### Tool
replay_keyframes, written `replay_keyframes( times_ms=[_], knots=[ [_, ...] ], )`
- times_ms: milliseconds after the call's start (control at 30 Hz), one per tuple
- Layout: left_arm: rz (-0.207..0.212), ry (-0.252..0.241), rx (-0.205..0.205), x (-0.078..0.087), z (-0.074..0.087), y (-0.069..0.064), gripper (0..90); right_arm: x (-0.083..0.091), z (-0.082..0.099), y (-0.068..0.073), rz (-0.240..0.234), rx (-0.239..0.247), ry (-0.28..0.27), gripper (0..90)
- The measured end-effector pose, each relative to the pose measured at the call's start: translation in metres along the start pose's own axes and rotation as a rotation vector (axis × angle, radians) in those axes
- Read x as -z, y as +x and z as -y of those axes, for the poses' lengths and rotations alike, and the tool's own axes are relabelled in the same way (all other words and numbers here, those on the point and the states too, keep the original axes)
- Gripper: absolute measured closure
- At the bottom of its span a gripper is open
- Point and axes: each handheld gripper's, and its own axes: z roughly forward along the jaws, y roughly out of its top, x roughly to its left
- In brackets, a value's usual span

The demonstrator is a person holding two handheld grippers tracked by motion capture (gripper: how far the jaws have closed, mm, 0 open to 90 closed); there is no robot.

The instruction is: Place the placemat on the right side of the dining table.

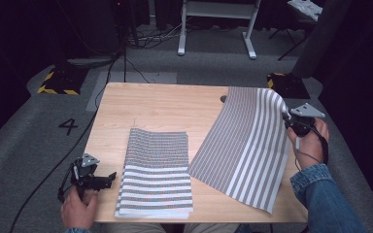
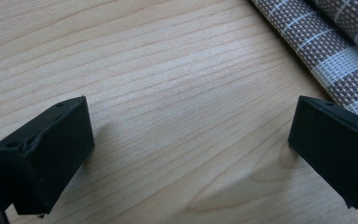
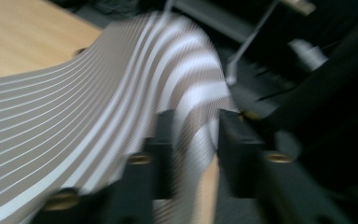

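Note:
A folded stack of grey-and-white striped mats (image 1: 158, 170) lies at the front middle of the wooden table (image 1: 165, 107); its corner (image 2: 335, 51) appears in the left gripper view. A single striped mat (image 1: 243, 145) lies to the right, with its far right edge curled up off the table. My right gripper (image 1: 287, 121) is at that raised edge. In the blurred right gripper view the mat (image 3: 98, 121) runs between the jaws of that gripper (image 3: 193, 135), which stand apart with a gap wider than the mat. My left gripper (image 1: 110, 178) rests low at the table's front left, its jaws (image 2: 191, 154) wide apart over bare wood.
A small hole (image 1: 223, 98) sits in the table's far edge near the mat. On the grey floor behind stand white frame legs (image 1: 218, 29) and a yellow-black marker (image 1: 58, 82). A cable and a painted 4 (image 1: 68, 126) lie on the floor to the left.

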Motion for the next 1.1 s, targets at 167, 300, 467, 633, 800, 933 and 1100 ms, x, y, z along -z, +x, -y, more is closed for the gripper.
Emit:
replay_keyframes(
  times_ms=[167, 300, 467, 633, 800, 933, 1100],
  knots=[
    [0.0, -0.003, -0.002, 0.0, 0.0, 0.0, 0.0, -0.013, 0.005, -0.008, 0.051, -0.014, -0.018, 45.1],
    [0.001, -0.004, -0.001, -0.001, -0.001, 0.0, 0.0, 0.008, 0.014, 0.001, -0.058, -0.119, -0.001, 42.7],
    [0.006, -0.004, -0.001, -0.002, -0.001, 0.001, 0.0, 0.034, 0.02, 0.014, -0.13, -0.194, 0.009, 42.7],
    [0.003, -0.003, -0.004, -0.003, -0.003, 0.002, 0.0, 0.066, 0.025, 0.035, -0.23, -0.227, 0.038, 42.3],
    [0.002, -0.003, -0.003, -0.003, -0.003, 0.002, 0.0, 0.087, 0.032, 0.062, -0.322, -0.21, 0.086, 41.3],
    [0.002, -0.003, -0.004, -0.003, -0.003, 0.002, 0.0, 0.096, 0.038, 0.077, -0.364, -0.185, 0.11, 40.4],
    [-0.001, -0.004, 0.0, -0.002, -0.003, 0.001, 0.1, 0.103, 0.048, 0.108, -0.433, -0.141, 0.166, 39.3]
  ],
)
